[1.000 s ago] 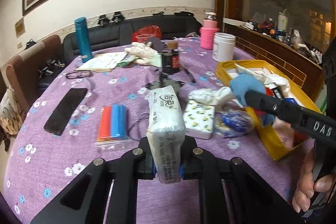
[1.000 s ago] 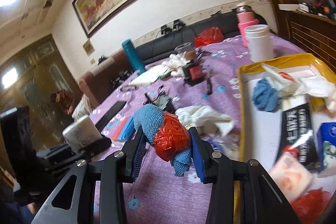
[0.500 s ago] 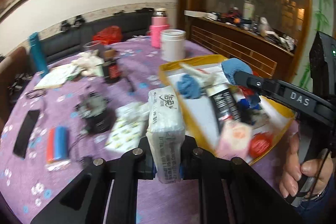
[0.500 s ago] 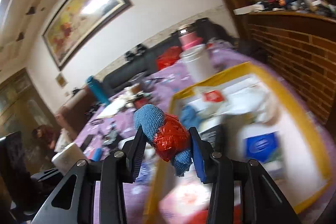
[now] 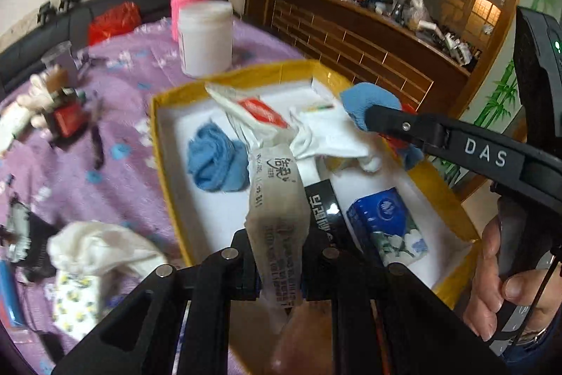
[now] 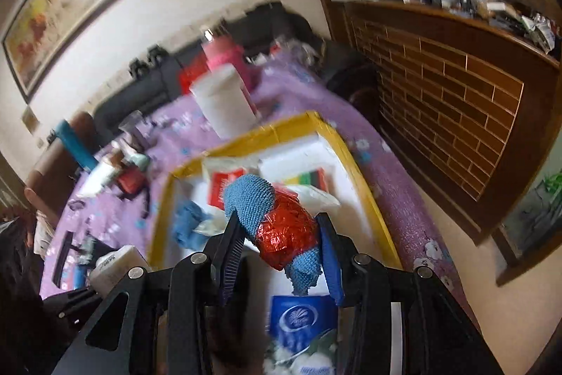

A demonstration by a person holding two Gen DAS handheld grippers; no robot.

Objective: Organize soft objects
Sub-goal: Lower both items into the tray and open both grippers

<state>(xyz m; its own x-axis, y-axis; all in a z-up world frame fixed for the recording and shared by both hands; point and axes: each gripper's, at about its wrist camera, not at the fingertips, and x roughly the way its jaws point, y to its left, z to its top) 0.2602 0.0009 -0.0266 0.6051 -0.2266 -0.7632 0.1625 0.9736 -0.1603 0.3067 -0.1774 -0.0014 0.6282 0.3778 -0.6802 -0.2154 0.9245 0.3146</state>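
Yellow tray [image 5: 165, 143] below — left gripper [image 5: 277, 269] pinching tissue pack [image 5: 277, 224]; right gripper [image 6: 281, 245] clamping blue-red bundle [image 6: 277, 220].

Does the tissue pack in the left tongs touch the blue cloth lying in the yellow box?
Apart. In the left wrist view the tissue pack, clamped in the left tongs, hangs above the yellow box; white box floor shows between it and the blue cloth.

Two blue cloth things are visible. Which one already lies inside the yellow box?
The crumpled blue cloth lying loose at the left side of the yellow box. The other, a blue knitted piece with red foil, is held in the right gripper above it.
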